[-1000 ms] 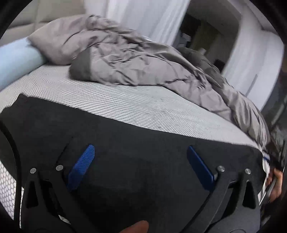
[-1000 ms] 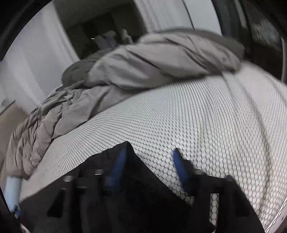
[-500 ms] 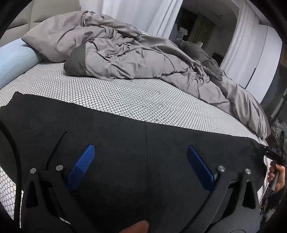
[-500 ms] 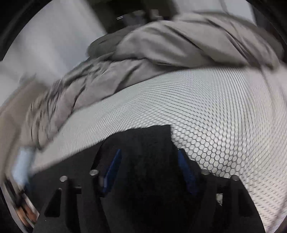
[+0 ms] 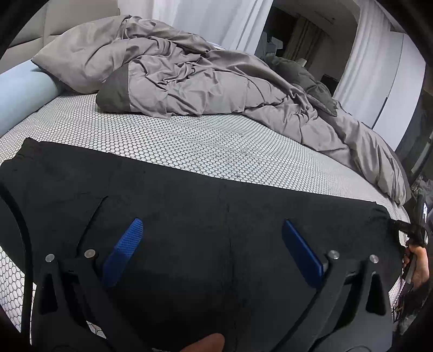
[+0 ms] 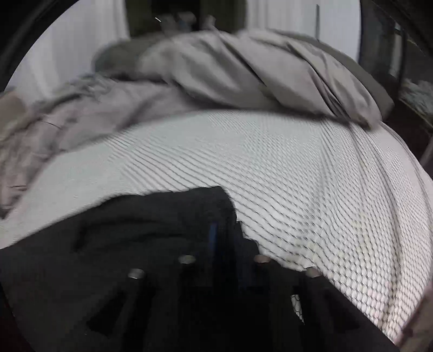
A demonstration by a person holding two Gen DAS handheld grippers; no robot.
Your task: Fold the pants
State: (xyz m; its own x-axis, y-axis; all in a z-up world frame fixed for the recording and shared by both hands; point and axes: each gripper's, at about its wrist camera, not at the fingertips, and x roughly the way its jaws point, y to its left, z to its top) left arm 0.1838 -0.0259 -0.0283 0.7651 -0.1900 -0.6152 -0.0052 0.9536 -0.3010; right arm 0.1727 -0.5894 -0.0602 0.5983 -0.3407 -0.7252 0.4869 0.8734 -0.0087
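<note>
- While the black pants (image 5: 189,216) lie spread flat across the lower half of the left wrist view, they run as a wide band from the left edge to the far right, resting on the honeycomb-patterned sheet (image 5: 189,140).
- A seam runs down the middle of the cloth, and a slanted pocket slit shows in the lower left part.
- In the right wrist view, the pants (image 6: 135,230) fill the lower left, with one corner of the fabric reaching up to the centre of the frame against the sheet (image 6: 297,176).
- Low in the left wrist view, the left gripper (image 5: 213,249) hovers over the cloth with its blue pads (image 5: 124,251) spread wide; nothing sits pinched between them.
- At the bottom centre of its own view, the right gripper (image 6: 224,241) has its jaws closing, the corner of the pants lying between them; the frame is blurred and dark there, so whether the pads already press the cloth cannot be told.
- At the far right edge of the left wrist view, a hand (image 5: 416,265) holds that right gripper (image 5: 414,230) at the end of the pants.
- Across the upper part of both views, a crumpled grey duvet (image 5: 203,81) is heaped on the sheet.
- At the upper left of the left wrist view lies a pale blue bolster (image 5: 21,92).
- White curtains (image 5: 216,21) hang behind the bed.
</note>
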